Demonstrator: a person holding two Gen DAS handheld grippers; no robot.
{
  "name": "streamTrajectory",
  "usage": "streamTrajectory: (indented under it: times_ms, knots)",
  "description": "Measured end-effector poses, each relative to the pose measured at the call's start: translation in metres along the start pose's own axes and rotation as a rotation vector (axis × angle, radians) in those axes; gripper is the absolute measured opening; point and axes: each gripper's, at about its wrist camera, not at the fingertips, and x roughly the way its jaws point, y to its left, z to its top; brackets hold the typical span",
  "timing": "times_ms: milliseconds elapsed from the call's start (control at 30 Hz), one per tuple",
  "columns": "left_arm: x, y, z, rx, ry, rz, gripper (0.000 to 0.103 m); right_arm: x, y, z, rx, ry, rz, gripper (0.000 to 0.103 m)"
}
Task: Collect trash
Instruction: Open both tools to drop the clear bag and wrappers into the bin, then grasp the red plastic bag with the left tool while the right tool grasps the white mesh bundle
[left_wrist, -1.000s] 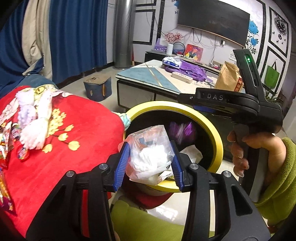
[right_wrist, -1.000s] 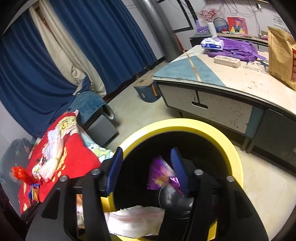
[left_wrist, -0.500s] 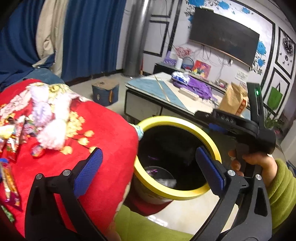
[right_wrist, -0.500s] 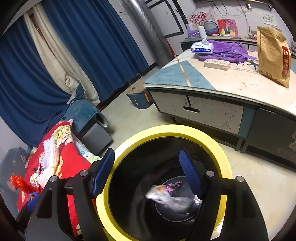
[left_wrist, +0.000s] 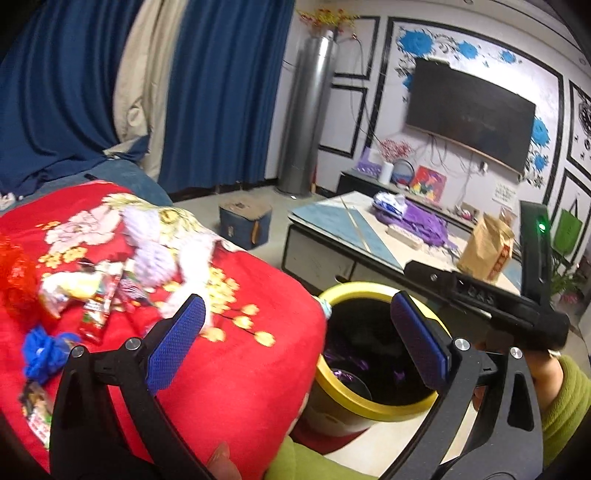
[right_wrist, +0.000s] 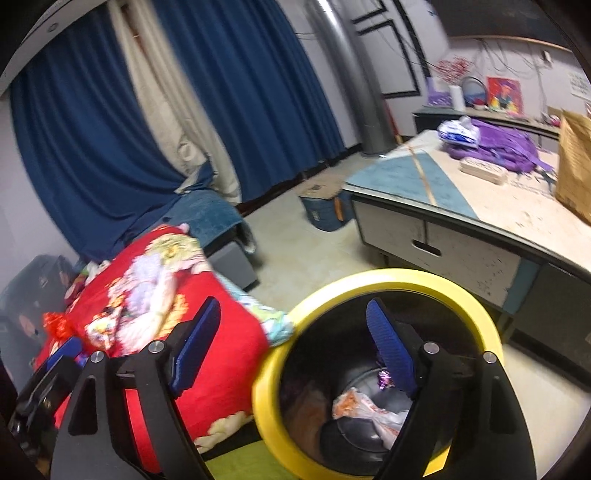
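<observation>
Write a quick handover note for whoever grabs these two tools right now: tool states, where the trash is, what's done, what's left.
Left tool: wide open, empty, over the edge of the red blanket beside the bin.
Right tool: jaws opening, nothing between them, above the yellow-rimmed trash bin.
Done: a crumpled plastic bag and a purple wrapper lie at the bottom of the bin.
Left: snack wrappers, a red mesh piece and a blue tuft lie on the blanket.
</observation>
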Motion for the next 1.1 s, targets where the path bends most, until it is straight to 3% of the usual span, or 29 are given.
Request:
streamTrajectory:
  times_ms: [200,667,1100]
  knots:
    - [-0.015,0.022,0.005,-0.042,-0.051,0.061,0.092,-0.005,0.037,-0.004,-0.085,-0.005,0.082,0.079]
    - [-0.047,0.067,0.018,-0.116,-0.14,0.181,0.092,0.0,0.09,-0.012,-0.198,0.033,0.163,0.079]
    - [-0.069,0.121,0.021,-0.209,-0.172,0.314,0.092,0.034,0.153,-0.026,-0.301,0.124,0.254,0.079]
